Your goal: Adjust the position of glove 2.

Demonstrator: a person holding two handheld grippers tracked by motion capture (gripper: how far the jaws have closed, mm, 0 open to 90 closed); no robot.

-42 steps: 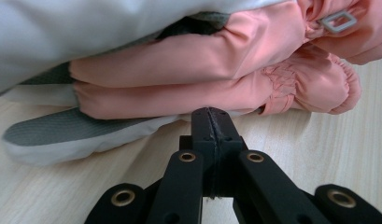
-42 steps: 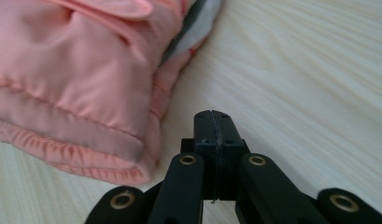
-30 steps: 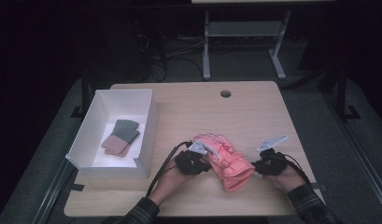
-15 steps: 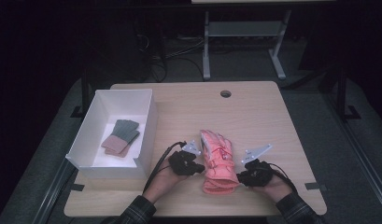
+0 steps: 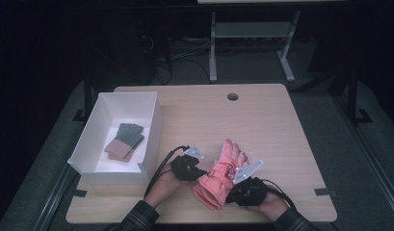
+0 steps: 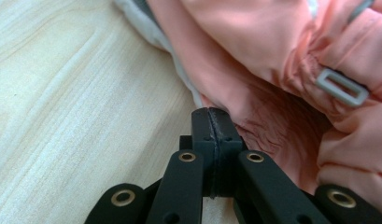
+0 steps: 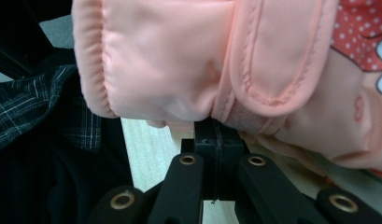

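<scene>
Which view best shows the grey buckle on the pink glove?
The left gripper view: the grey buckle sits large and sharp on the pink glove, beside the shut left gripper. The high view gives the whole glove, the buckle too small to tell. The right gripper view shows the cuff.

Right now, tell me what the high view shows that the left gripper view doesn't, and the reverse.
High view: the white box at the table's left holding folded cloth pieces, both of the person's hands, the right gripper at the glove's cuff, and the floor beyond. Left gripper view: the left gripper with jaws closed on a pinch of fabric, and a grey plastic buckle. Both show the pink glove lying on the wooden table.
</scene>
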